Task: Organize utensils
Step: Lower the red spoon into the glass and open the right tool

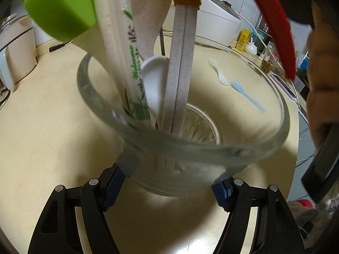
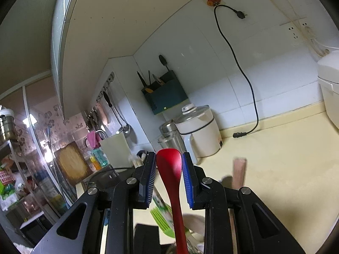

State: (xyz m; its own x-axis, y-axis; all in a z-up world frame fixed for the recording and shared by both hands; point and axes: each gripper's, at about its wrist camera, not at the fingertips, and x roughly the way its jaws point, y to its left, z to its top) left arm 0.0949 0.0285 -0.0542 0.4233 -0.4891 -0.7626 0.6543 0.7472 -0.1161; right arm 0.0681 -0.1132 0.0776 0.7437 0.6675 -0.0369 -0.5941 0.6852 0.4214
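The red spoon [image 2: 169, 165] is smooth and matte, with an oval bowl and a thin handle; the right hand-held gripper [image 2: 169, 167] grasps its bowl between blue pads. Its handle hangs above the clear glass cup [image 1: 211, 148], which the left hand-held gripper [image 1: 171, 182] clamps on the beige counter [image 1: 53, 116]. Inside stand speckled chopsticks [image 1: 180, 74], a white spoon [image 1: 153, 84] and, it seems, a green spatula [image 1: 61, 10].

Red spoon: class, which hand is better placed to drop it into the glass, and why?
Right. The right gripper is shut on the red spoon, handle hanging down. The left gripper clamps the glass, steadying it, so it probably can't take anything else.
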